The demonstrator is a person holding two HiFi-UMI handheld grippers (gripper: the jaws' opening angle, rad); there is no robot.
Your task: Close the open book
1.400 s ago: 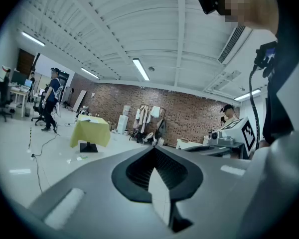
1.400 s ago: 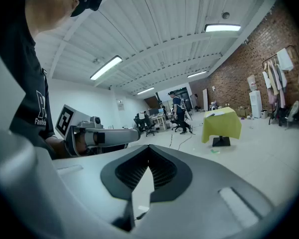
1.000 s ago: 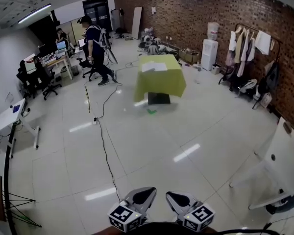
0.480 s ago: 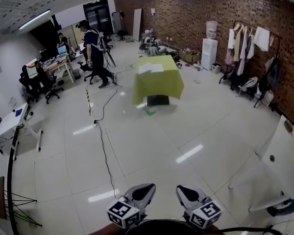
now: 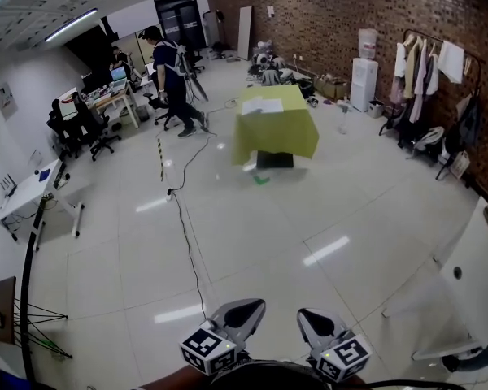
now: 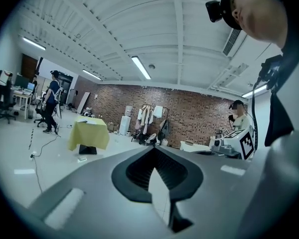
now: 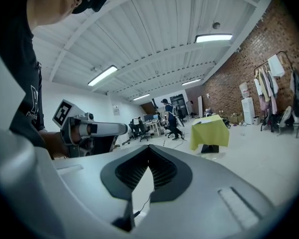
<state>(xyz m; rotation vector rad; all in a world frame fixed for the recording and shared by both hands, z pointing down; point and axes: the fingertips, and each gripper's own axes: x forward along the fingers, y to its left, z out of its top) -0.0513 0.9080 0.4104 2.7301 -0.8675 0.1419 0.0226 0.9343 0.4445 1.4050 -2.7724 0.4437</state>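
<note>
Nothing's going on with the book yet. Both grippers sit low and tucked near the holder's body, well apart from the desk [image 5: 278, 136], with a wide stretch of floor in between. My guess is that's just a carrying pose for walking over.

The left gripper [image 5: 248, 309] has its jaws pinched together at the tips with nothing in them. Same deal for the right gripper [image 5: 311, 315], which makes sense with nothing in reach.

The book [image 5: 263, 106] is the white patch on the desk's top, toward its left side in the head view. It's too small to make out pages or a spine, so "open" is just my read from how flat and wide it lies. The green cloth hides the desk's legs, and a person [image 5: 172, 67] stands off to the desk's left.
</note>
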